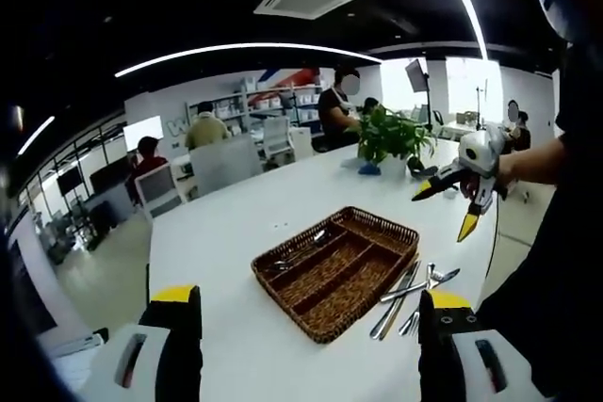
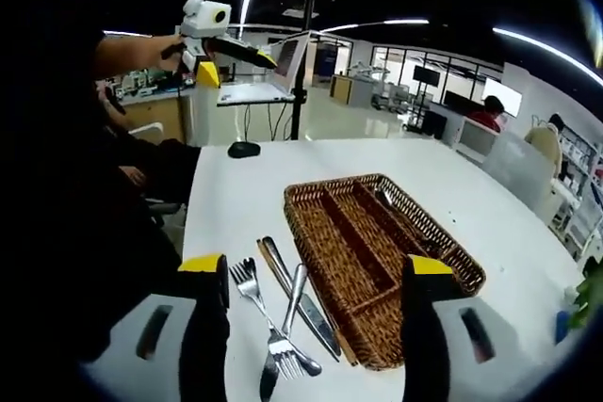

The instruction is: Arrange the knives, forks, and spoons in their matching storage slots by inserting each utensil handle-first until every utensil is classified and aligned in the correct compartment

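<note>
- Office space surrounds you, with ceiling strip lights, shelving at the back and seated people at desks; a long white counter (image 1: pixel 236 233) carries everything you are working with.
- On that counter sits a brown wicker tray (image 1: pixel 336 270) divided into long compartments; in the left gripper view some utensils (image 1: pixel 300 251) already lie in the compartment on the tray's far-left side, though which kinds you cannot tell.
- Just beside the tray's long edge, on the bare counter, lies a loose cluster of cutlery; in the right gripper view you can make out a fork (image 2: pixel 256 300) with its tines toward the tray's near end, a knife (image 2: pixel 300 308) lying close along the tray's edge, and a spoon-like piece (image 2: pixel 287 313) crossing over them; another fork head (image 2: pixel 300 361) shows at the near end of the heap.
- Your left gripper (image 1: pixel 309 327) is raised above the counter with its jaws spread wide apart and nothing between them; the tray shows in the gap.
- Your right gripper (image 2: pixel 311 313) hangs over the loose cutlery and the tray's near corner, jaws likewise parted and empty.
- A potted green plant (image 1: pixel 391 134) stands at the counter's far end; a small dark object (image 2: pixel 243 150) rests near the counter's edge in the right gripper view.
</note>
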### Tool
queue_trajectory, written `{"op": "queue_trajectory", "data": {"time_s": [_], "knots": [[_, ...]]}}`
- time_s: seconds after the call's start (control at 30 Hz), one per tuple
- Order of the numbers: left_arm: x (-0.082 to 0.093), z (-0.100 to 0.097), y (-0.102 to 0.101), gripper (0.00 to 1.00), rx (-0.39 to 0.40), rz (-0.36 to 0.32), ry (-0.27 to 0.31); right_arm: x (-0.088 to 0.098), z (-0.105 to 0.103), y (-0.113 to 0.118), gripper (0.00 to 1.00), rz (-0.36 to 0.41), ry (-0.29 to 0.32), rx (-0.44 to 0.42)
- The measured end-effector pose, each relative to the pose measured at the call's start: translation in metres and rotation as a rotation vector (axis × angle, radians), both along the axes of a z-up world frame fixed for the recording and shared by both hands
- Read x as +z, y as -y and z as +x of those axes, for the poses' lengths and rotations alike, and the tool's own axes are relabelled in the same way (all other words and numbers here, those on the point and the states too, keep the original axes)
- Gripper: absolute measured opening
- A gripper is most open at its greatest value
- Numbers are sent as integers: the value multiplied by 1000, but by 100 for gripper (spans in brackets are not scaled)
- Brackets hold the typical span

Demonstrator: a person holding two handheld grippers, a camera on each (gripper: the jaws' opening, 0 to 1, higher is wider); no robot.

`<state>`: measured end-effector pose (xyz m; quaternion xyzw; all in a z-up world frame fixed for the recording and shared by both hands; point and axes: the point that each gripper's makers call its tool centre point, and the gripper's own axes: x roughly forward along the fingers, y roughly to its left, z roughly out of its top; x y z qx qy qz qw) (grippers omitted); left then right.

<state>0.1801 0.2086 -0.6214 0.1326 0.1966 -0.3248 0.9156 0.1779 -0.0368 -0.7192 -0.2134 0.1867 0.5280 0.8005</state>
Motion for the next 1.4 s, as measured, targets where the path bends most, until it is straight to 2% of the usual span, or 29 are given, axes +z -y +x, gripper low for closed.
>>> {"op": "queue_trajectory", "data": {"time_s": [0.1,0.4,0.53,0.83,0.9,1.0,1.2,1.3,1.4], "knots": [[0,-2,-2,100,8,4,2,-12,-7,-5,68,-32,-6,41],[-1,-10,-5,100,22,6,-8,-26,-13,-13,61,-28,-44,74],[-1,-12,-7,100,27,7,-12,-42,-16,-16,59,-39,-74,90],[0,-18,-8,100,18,11,-22,-71,-25,-21,51,-83,-107,137],[0,-20,-7,100,6,18,-26,-80,-26,-21,50,-112,-101,155],[1,-21,-6,100,-5,35,-30,-92,-29,-20,44,-154,-103,189],[3,-22,-4,100,-15,38,-32,-110,-37,-27,31,-188,-110,245],[2,-24,-5,100,-20,45,-36,-124,-42,-31,23,-242,-89,300],[2,-24,-8,100,-17,49,-38,-132,-41,-33,22,-249,-97,305]]}}
